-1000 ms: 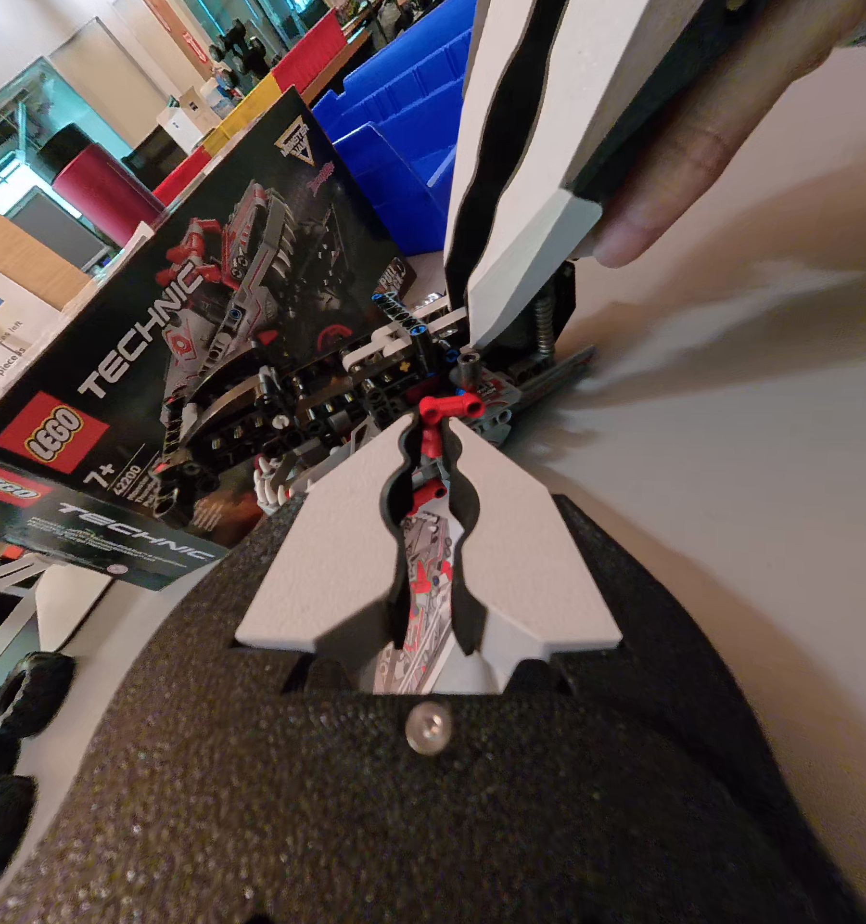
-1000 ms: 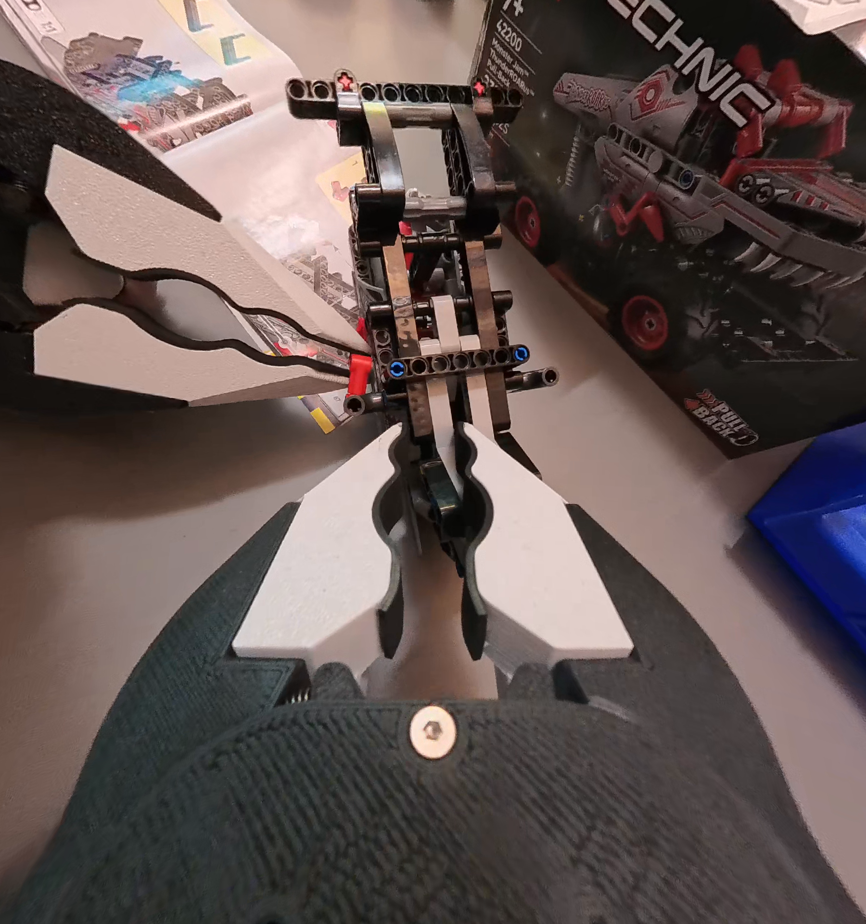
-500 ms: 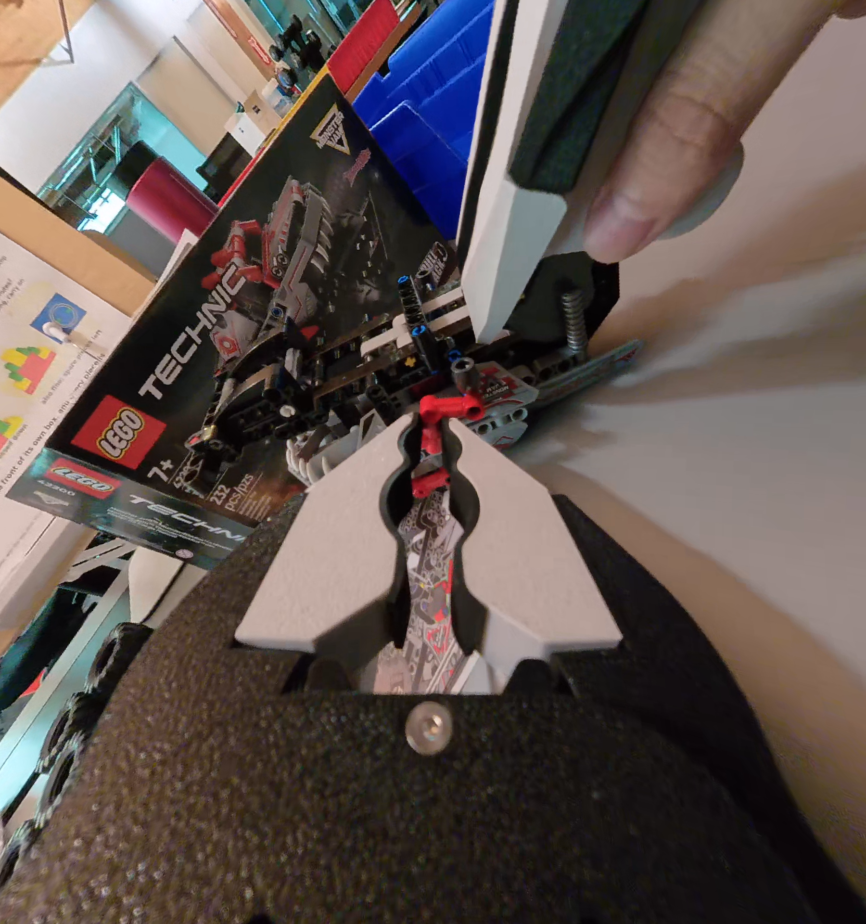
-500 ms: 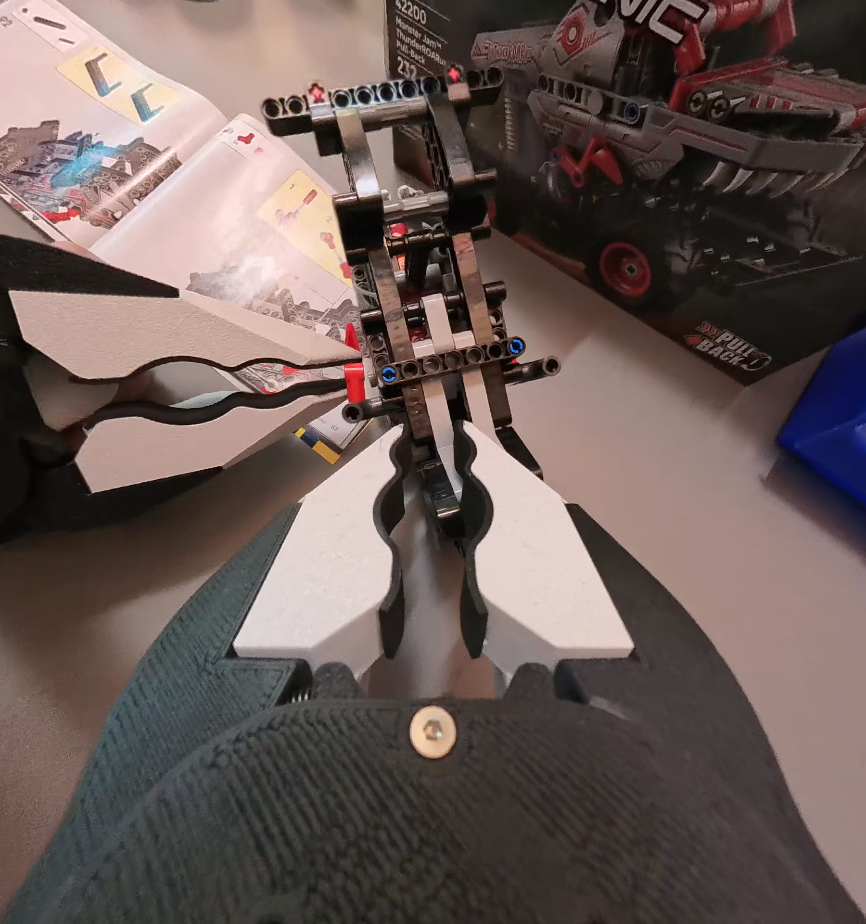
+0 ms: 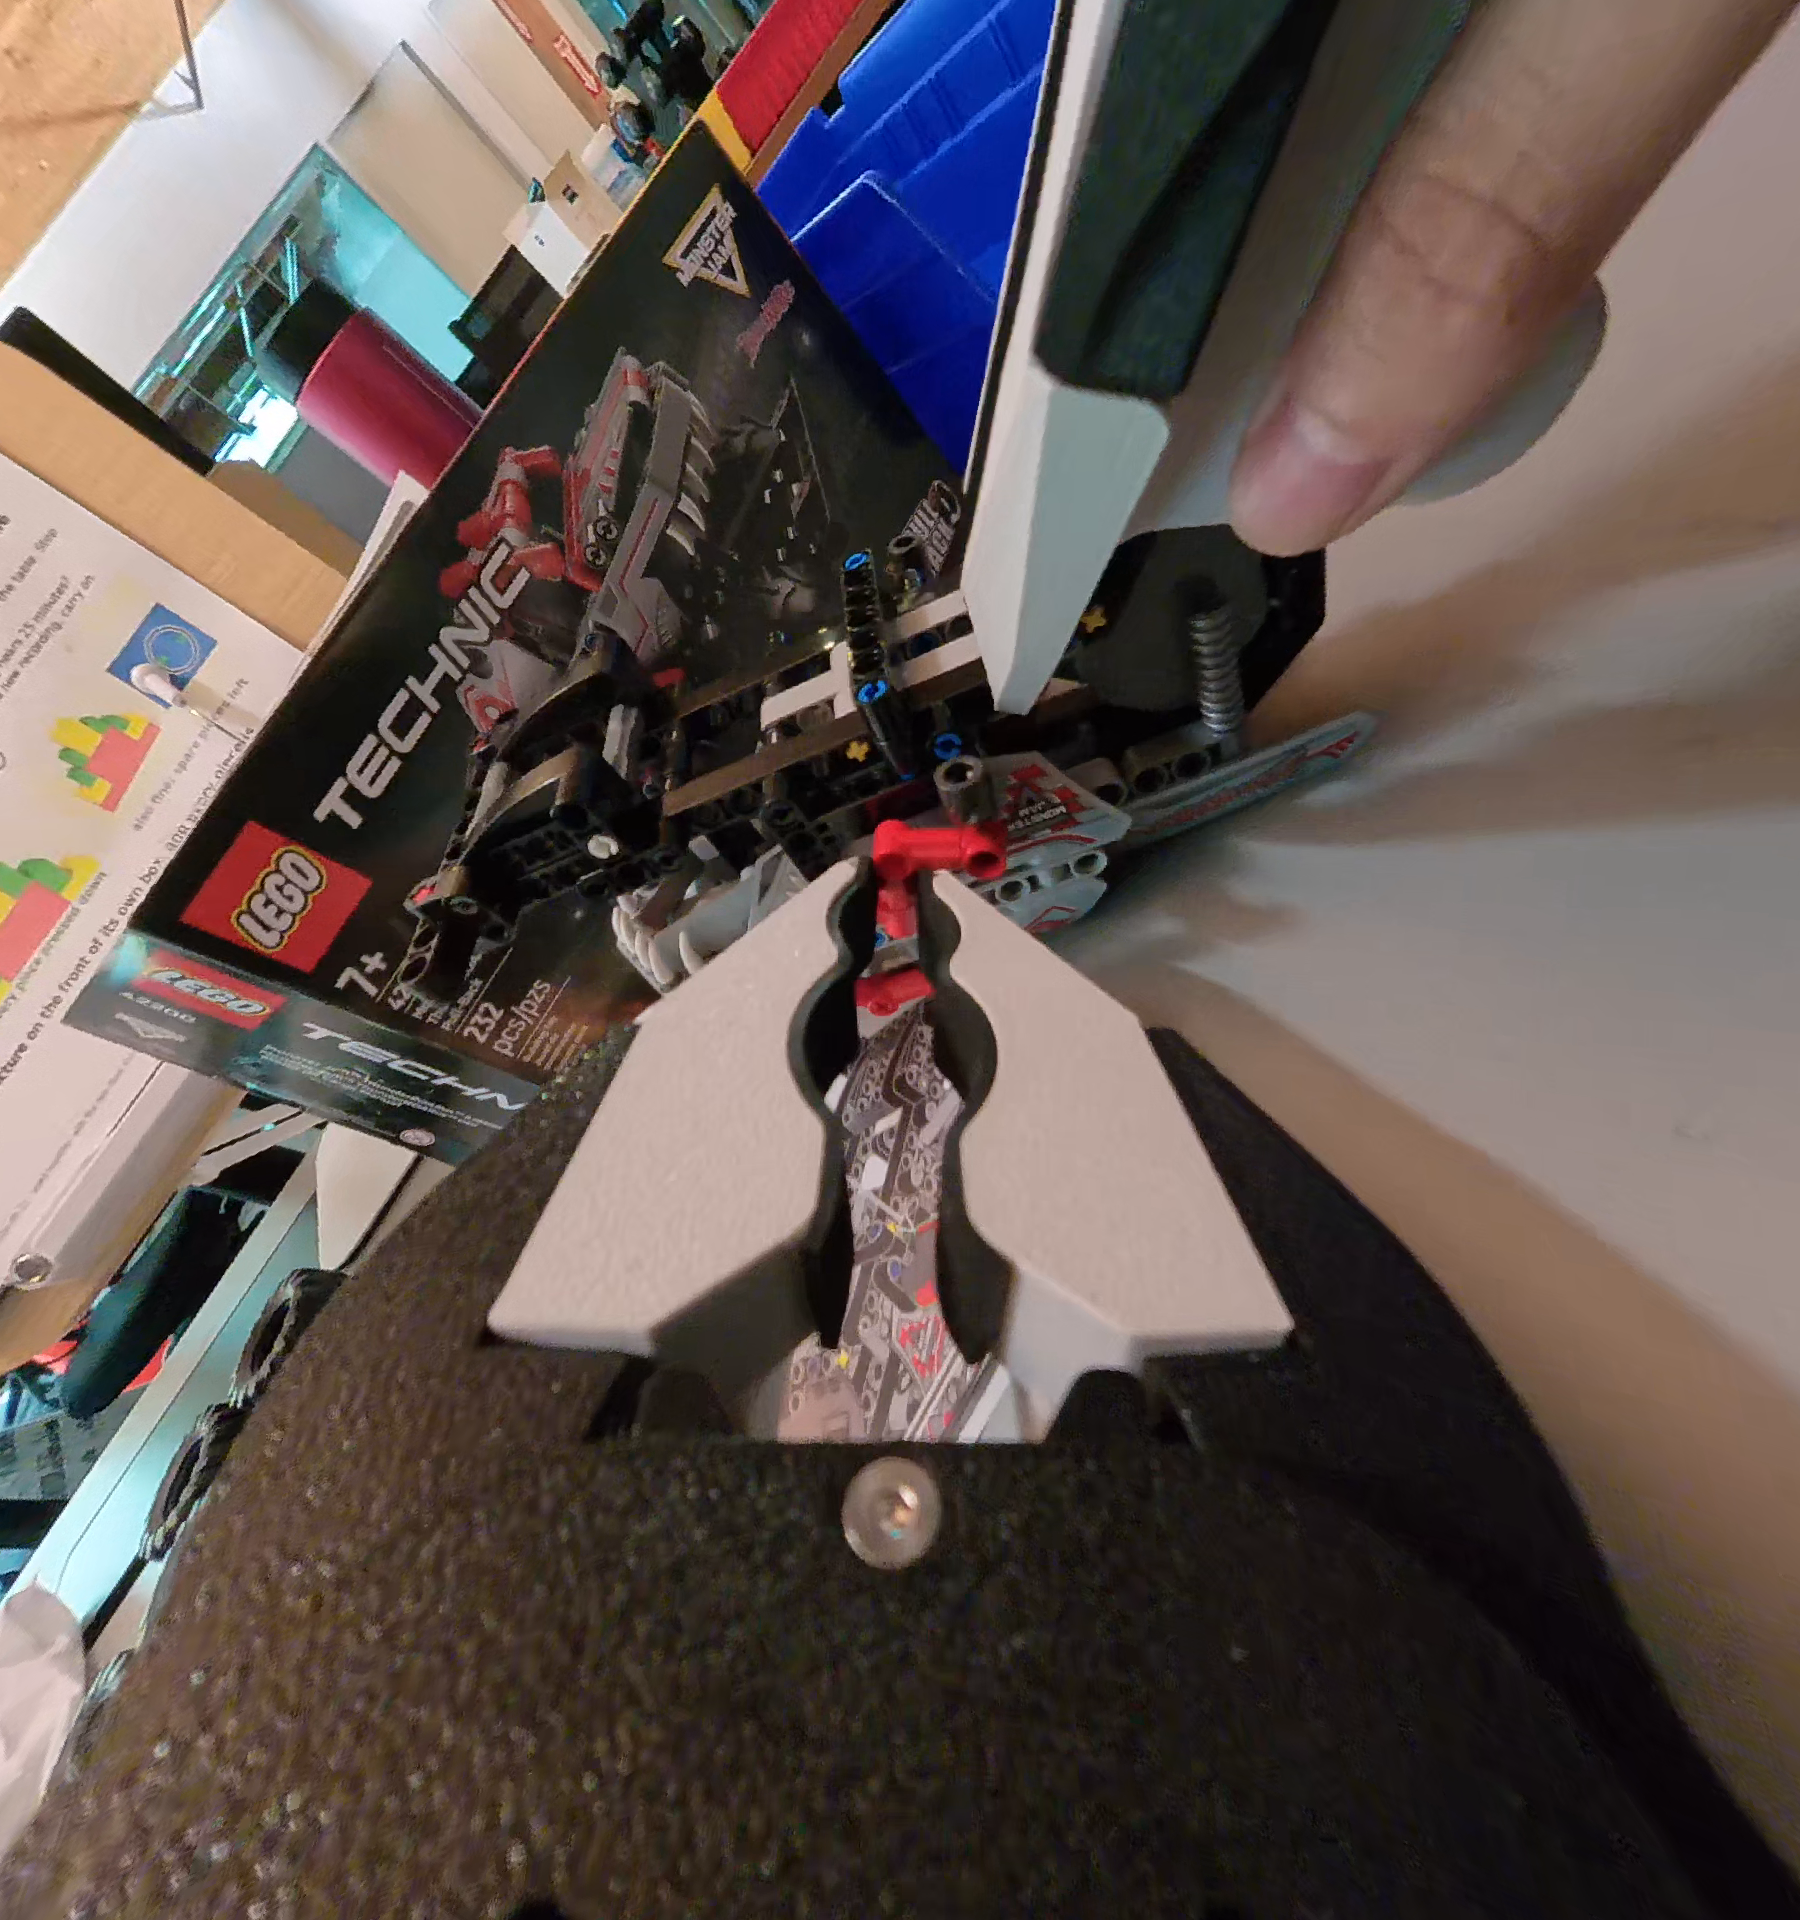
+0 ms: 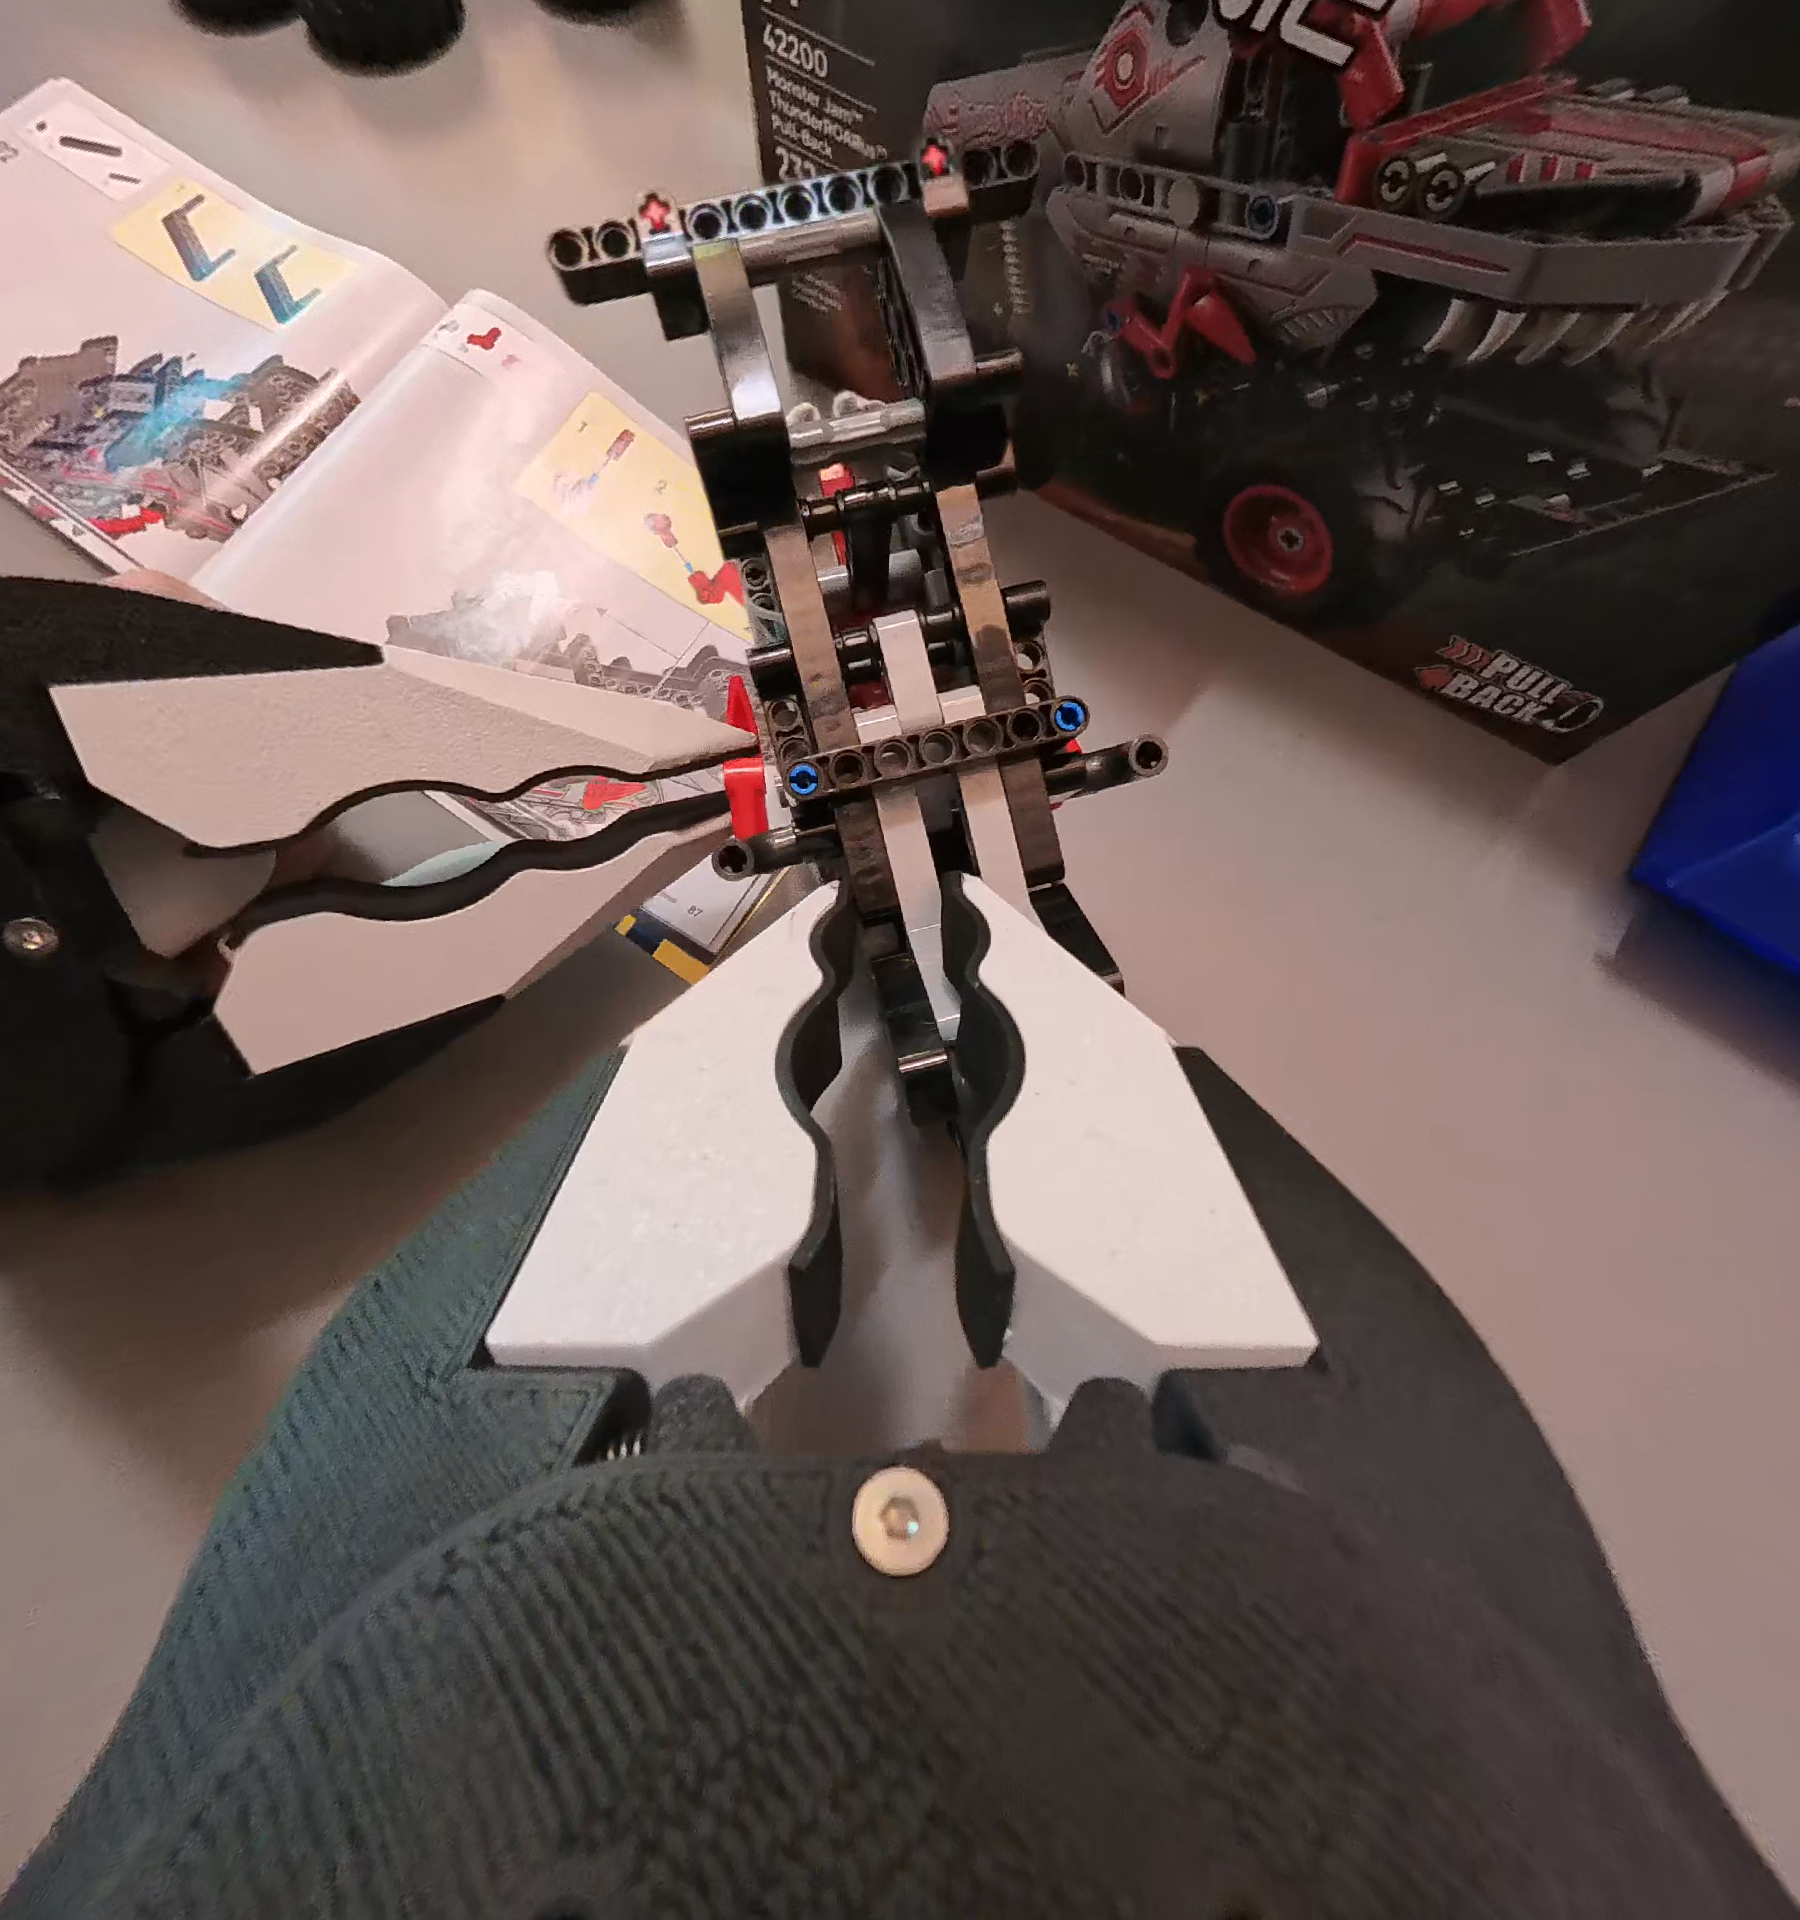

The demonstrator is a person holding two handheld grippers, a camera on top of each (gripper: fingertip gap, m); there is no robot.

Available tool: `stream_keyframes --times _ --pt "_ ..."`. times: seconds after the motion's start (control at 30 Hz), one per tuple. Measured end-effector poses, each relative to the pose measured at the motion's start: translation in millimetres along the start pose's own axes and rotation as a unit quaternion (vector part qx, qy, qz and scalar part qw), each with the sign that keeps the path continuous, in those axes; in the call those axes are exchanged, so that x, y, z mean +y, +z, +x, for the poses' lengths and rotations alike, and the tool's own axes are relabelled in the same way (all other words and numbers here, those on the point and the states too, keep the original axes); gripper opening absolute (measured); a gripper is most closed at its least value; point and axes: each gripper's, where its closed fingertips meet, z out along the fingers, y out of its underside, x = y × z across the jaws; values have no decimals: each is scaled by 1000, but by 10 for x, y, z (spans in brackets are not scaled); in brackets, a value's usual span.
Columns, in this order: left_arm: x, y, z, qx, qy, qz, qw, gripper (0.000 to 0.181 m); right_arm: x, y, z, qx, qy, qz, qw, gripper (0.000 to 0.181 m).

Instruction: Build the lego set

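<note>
The half-built black, grey and white truck frame (image 6: 880, 582) is held near its end by my right gripper (image 6: 896, 925), which is shut on it. It also shows in the left wrist view (image 5: 771, 769), side on. My left gripper (image 5: 891, 883) is shut on a small red connector piece (image 5: 917, 862) and holds it against the frame's side. In the right wrist view the left gripper (image 6: 745, 774) comes in from the left with the red piece (image 6: 740, 800) at the frame's left edge, by the blue pin (image 6: 800, 779).
The set's box (image 6: 1395, 312) stands behind the frame, also in the left wrist view (image 5: 522, 665). An open instruction booklet (image 6: 335, 416) lies at the left. Blue bins (image 6: 1769, 821) sit at the right. Black tyres (image 6: 387, 21) lie at the far edge.
Both grippers and the frame have lifted and tilted slightly. The left gripper has pushed the red piece closer against the frame's side.
</note>
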Motion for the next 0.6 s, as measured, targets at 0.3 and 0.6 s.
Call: stream_keyframes --times 0.3,0.6 --pt "14 79 -17 1 -13 -9 1000 5 -15 11 35 -10 12 -2 1000 16" --pt "6 90 -21 15 14 16 1000 7 -17 9 40 -6 12 6 1000 16"
